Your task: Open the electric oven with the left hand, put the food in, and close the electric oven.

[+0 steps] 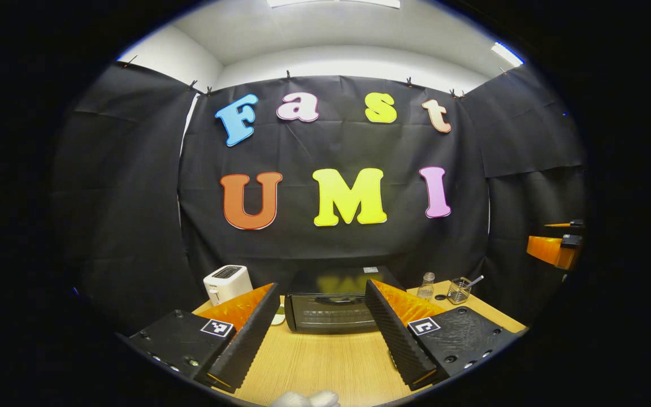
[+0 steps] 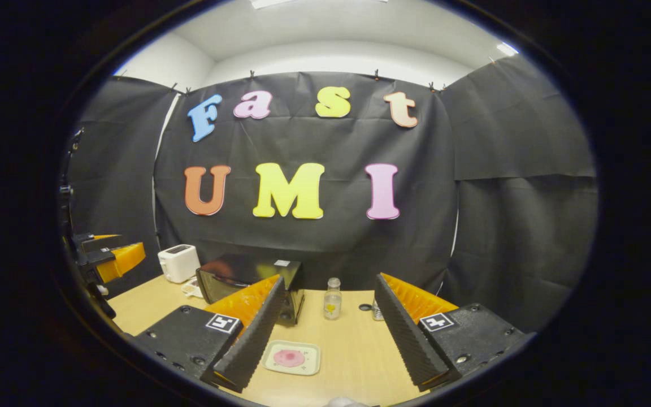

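The left gripper view looks low over the table (image 1: 325,362), straight at the oven (image 1: 331,308) front, fairly near. The right gripper view faces the same back wall from farther right, sharing the oven (image 2: 235,277), toaster (image 2: 178,263) and table (image 2: 348,339).

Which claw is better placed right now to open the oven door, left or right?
Left. The left claw is open and squarely faces the closed black electric oven and its door handle. The right claw is open facing the square white plate with pink food, with the oven off to its left.
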`<state>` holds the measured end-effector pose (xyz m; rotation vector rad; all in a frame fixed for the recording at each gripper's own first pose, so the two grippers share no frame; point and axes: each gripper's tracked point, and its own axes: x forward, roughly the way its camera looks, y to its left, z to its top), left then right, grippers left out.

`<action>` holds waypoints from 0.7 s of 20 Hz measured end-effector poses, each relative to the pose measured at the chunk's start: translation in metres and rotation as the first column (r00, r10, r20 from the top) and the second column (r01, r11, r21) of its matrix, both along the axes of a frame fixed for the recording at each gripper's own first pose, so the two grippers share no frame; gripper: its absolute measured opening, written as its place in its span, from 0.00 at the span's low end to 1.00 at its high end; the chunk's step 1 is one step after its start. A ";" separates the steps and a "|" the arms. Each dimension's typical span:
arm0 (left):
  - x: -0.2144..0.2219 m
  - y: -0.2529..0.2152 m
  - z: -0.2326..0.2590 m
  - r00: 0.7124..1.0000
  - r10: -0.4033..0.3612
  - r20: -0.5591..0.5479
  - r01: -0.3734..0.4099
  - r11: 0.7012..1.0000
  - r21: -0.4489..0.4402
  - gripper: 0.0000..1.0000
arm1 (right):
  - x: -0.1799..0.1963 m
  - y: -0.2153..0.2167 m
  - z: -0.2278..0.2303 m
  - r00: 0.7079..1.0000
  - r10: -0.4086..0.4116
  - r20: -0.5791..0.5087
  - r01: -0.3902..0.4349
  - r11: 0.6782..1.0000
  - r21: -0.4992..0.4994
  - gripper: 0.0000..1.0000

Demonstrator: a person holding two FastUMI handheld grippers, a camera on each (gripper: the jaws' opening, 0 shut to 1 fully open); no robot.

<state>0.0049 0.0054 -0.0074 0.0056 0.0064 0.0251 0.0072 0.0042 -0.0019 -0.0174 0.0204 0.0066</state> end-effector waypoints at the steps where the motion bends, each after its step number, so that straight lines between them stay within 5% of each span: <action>1: 0.001 0.000 0.000 1.000 -0.002 0.001 0.002 1.000 0.002 0.96 | 0.001 0.000 -0.001 1.000 -0.001 0.000 0.001 1.000 0.001 0.96; 14: 0.096 -0.039 -0.041 0.994 -0.094 -0.055 0.094 0.996 -0.008 1.00 | -0.003 -0.021 -0.014 0.998 -0.041 -0.057 0.042 0.999 0.022 0.96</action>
